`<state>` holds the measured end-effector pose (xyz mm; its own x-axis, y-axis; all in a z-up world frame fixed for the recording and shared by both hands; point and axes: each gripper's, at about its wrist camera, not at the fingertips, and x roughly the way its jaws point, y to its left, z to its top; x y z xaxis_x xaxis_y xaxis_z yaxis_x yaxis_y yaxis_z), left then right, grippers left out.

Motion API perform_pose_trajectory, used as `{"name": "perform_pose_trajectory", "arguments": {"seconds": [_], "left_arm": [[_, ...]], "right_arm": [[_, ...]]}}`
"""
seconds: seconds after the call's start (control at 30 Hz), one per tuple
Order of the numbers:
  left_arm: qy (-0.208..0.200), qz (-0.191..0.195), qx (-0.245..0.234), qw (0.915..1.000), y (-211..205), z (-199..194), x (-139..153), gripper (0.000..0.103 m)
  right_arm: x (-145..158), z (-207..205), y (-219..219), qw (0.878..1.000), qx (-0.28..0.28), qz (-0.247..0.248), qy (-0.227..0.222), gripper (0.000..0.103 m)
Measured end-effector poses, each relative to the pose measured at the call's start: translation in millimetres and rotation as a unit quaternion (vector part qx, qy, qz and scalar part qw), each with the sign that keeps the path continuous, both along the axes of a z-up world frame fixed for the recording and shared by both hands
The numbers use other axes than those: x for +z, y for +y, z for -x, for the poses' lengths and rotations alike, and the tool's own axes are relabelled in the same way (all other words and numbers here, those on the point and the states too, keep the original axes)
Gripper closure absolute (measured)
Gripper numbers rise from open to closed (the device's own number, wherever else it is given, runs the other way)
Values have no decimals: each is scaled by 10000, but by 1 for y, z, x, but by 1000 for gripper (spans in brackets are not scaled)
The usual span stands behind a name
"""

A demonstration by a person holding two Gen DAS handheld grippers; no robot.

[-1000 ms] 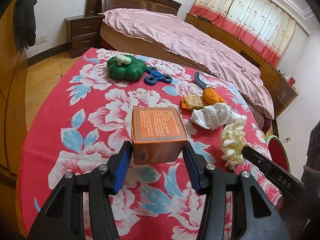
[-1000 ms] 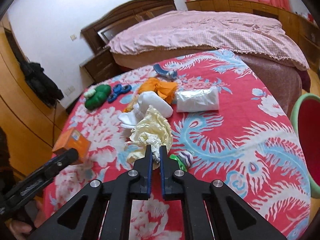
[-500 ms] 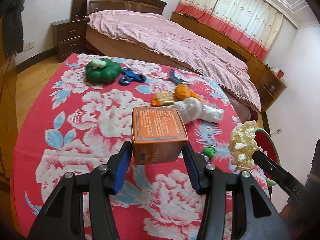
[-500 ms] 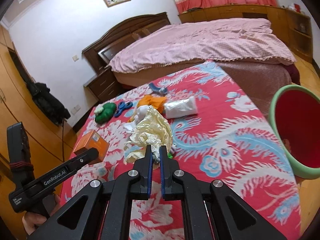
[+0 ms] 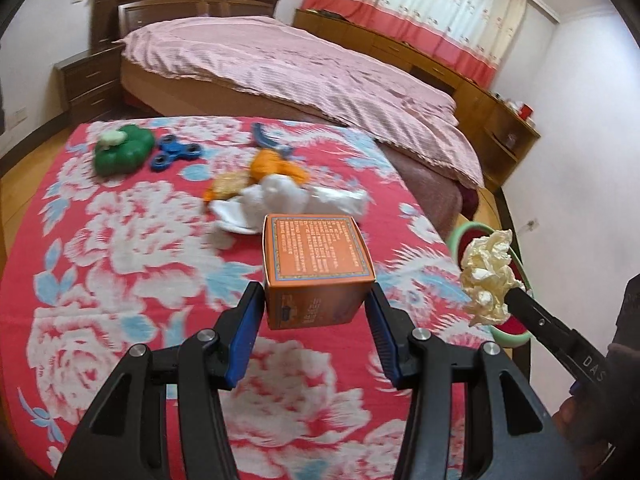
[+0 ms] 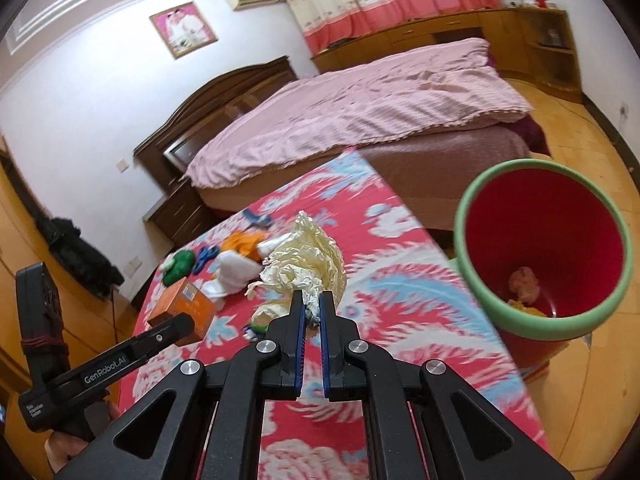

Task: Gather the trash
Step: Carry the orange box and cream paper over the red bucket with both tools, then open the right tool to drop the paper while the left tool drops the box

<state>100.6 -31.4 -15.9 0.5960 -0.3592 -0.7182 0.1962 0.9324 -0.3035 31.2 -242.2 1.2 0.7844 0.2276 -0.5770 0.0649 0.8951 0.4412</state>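
One orange cardboard box [image 5: 318, 268] sits clamped in the left claw [image 5: 316, 312], and one crumpled cream paper wad [image 6: 306, 264] is pinched in the right claw [image 6: 311, 316]. Both are now lifted off the red floral table [image 5: 120, 240], nearer the one red bin with a green rim [image 6: 540, 256] than a second ago.

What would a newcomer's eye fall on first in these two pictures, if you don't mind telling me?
Most striking is the orange box clamped in the left tool, held above the red floral tablecloth. Next comes the crumpled yellowish paper pinched in the right tool, just left of the red bin with a green rim standing beside the table. Farther back on the cloth lie a green toy and a blue spinner.
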Motion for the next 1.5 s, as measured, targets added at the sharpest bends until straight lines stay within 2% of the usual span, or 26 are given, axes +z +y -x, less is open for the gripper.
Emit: {"name": "perform_pose_trajectory", "arguments": {"seconds": [0.4,0.8,1.1,1.5], "left_arm": [[-150,-241,-817,9963,-83,-6,12,51],[-206,-447,-1511,9873,-158,-13,11,51],[-133,-589,-1910,9797,-205,-21,-1,51],[128,-655,-2242,9722,-250,-38,-28,51]], "right_arm": [[-7,24,-64,9969,-706,-353,-47,97],[-12,44,-123,9878,-1493,-437,-24,97],[-24,49,-155,9804,-1921,-433,99,97],[-44,36,-183,9749,-2153,-396,396,95]]}}
